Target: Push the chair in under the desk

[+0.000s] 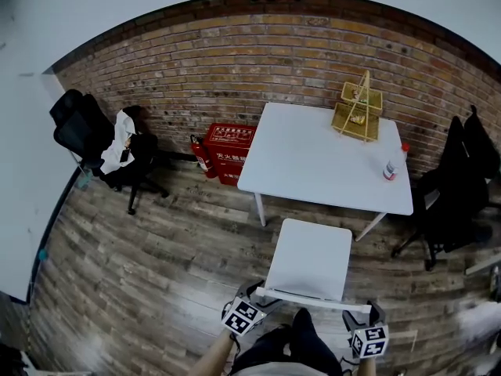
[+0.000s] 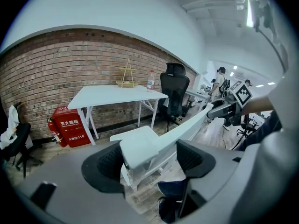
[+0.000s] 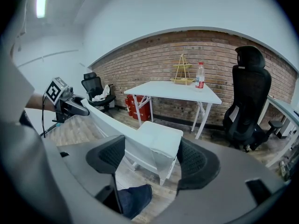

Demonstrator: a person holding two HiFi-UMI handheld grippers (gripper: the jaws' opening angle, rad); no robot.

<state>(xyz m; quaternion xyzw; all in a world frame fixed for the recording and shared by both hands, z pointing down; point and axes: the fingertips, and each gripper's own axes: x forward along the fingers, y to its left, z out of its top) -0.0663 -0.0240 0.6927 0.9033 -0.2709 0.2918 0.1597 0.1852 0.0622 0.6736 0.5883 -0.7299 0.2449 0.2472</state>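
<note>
A white chair (image 1: 309, 261) stands on the wood floor just in front of the white desk (image 1: 313, 163), its seat facing the desk and its front edge near the desk's edge. My left gripper (image 1: 252, 298) grips the left end of the chair's backrest (image 2: 145, 148). My right gripper (image 1: 366, 312) grips the right end of the backrest (image 3: 154, 155). In the left gripper view the left gripper (image 2: 147, 160) has the backrest filling the gap between its jaws. The right gripper (image 3: 152, 158) shows the same in its own view.
A water bottle (image 1: 391, 165) and a wooden rack (image 1: 358, 110) stand on the desk by the brick wall. A red extinguisher box (image 1: 228, 151) sits left of the desk. Black office chairs stand at left (image 1: 94, 135) and right (image 1: 458, 186). My leg (image 1: 301, 343) is behind the chair.
</note>
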